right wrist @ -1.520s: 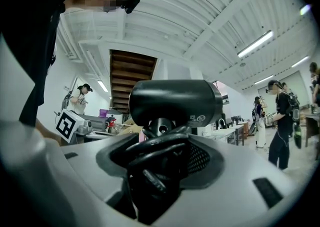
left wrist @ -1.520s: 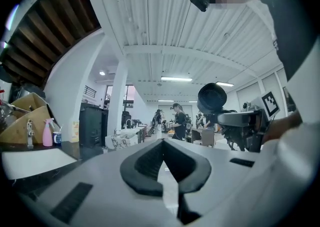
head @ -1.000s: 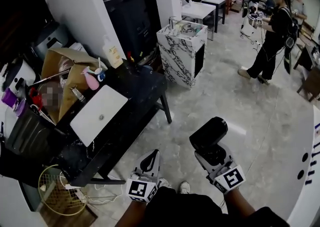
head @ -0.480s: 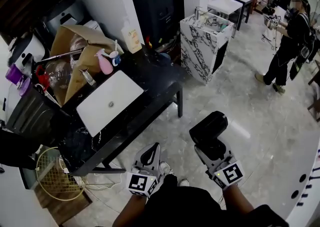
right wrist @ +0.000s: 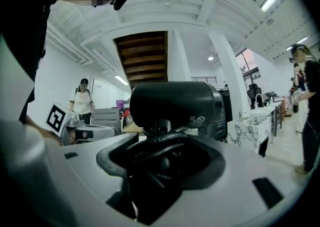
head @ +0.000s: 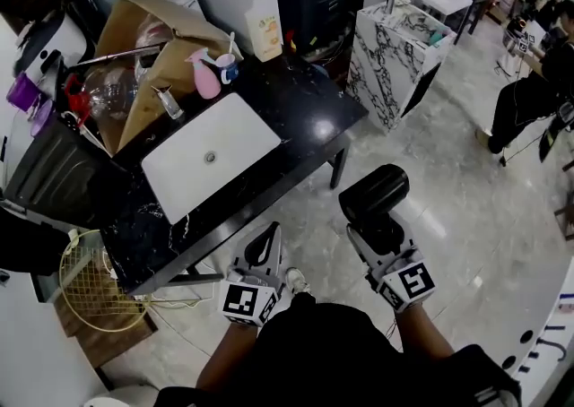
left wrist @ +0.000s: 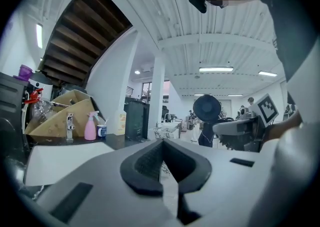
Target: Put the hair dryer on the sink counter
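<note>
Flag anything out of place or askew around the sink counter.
The cardboard box sprawls open and tilted at the sink counter's cluttered end. The hair dryer is off the counter, in the right tongs.

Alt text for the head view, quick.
The right gripper holds a black hair dryer over the floor; the sink counter with its white basin lies ahead to the left. The left gripper is shut and empty.

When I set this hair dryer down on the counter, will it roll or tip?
Probably top-heavy: the hair dryer carries a bulky barrel above the handle clamped in the right gripper, so stood upright it would likely tip. The round barrel may roll slightly on the glossy counter; lay it sideways.
</note>
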`<control>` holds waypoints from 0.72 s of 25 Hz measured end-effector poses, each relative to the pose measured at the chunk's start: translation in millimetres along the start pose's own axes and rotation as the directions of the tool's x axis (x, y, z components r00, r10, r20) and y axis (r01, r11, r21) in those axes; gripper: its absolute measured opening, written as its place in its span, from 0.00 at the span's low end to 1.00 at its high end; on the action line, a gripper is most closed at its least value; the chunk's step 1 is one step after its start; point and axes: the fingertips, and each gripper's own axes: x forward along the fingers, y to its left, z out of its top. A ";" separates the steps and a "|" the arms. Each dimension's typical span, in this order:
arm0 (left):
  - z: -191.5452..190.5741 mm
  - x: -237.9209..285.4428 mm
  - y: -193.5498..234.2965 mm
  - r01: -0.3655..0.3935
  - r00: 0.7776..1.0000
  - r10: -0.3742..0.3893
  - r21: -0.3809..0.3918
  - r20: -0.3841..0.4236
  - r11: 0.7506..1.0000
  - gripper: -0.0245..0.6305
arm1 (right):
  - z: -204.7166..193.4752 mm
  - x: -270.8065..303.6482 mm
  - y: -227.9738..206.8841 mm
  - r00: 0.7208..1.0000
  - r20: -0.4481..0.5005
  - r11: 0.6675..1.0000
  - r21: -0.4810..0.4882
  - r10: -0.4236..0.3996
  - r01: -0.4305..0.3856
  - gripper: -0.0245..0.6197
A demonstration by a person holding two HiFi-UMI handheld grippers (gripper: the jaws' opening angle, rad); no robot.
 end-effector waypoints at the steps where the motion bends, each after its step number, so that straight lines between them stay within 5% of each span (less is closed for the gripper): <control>1: -0.2 2.1 7.8 -0.008 1.000 0.008 -0.004 0.000 1.000 0.04 | -1.0 9.2 -1.4 1.000 -0.006 1.000 0.005 -0.002 0.002 0.44; 18: 16.9 42.7 102.0 -0.116 0.993 0.116 -0.018 0.013 0.993 0.04 | -11.8 143.5 -27.3 0.991 -0.120 0.998 0.012 0.055 -0.054 0.44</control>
